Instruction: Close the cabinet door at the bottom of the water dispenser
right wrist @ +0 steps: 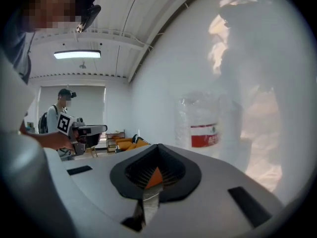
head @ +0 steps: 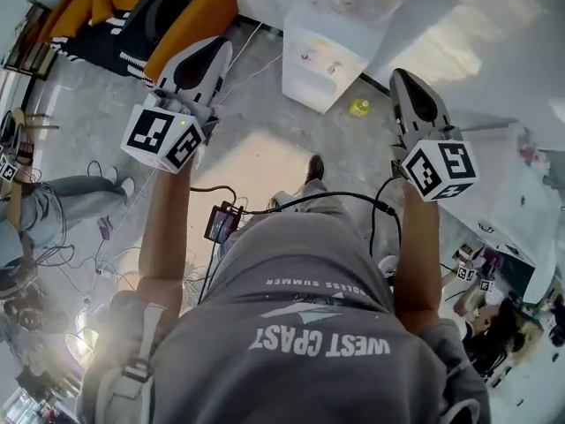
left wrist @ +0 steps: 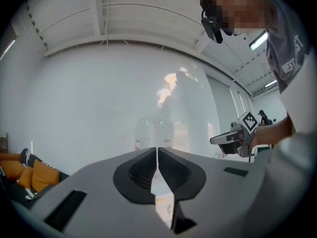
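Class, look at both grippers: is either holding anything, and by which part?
Nothing is held. The left gripper and the right gripper both have their jaws together with nothing between them.

Person in grey shirt [head: 309, 325] facing water dispenser [head: 320, 56], left gripper [head: 205, 60] and right gripper [head: 410, 87] raised before it, yellow object [head: 359, 107] beside its base.

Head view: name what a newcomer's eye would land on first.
The left gripper and the right gripper stand out first, each bearing bold black-and-white square markers, jaws together on nothing, at either side of the picture's middle. Past them, at top centre, stands the white water dispenser, with a small yellow thing on the floor beside it and orange cushions at upper left.
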A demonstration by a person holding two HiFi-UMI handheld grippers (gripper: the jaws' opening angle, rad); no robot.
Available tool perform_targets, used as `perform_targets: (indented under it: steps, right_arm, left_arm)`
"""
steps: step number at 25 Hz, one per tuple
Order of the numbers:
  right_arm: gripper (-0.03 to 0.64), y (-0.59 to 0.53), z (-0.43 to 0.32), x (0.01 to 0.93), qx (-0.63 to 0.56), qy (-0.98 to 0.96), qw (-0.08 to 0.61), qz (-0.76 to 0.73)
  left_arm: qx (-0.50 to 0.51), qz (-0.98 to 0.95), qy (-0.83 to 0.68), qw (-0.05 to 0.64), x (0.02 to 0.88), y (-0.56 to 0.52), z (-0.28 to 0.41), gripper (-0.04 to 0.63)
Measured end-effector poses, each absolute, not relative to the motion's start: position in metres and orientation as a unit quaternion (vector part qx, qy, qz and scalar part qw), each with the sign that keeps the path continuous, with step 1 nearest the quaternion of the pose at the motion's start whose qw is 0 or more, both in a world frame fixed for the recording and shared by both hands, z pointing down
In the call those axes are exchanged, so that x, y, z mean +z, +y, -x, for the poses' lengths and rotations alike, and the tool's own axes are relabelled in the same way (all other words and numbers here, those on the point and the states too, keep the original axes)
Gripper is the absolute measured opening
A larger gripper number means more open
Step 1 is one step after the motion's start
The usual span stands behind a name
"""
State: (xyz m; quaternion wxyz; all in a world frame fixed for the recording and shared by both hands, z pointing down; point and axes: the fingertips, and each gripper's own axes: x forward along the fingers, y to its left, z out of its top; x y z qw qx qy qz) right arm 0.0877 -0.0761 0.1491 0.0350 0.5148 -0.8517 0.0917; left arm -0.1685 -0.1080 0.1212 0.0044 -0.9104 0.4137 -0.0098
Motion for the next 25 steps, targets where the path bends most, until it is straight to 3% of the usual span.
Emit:
perform_targets:
  steps: [9, 25]
  right_arm:
    - [0.028, -0.049, -0.085, 0.08, 0.047, -0.862, 0.034, -0.503]
    - [0.028, -0.042, -0.086, 0.062, 0.023, -0.855, 0.046, -0.516]
  left_arm:
    - [-0.01, 0.923, 0.383, 0.03, 0.056, -0.07, 0.167, 0.025]
    - [0.001, 0.929, 0.368, 0.033, 0.048, -0.059, 0.176, 0.025]
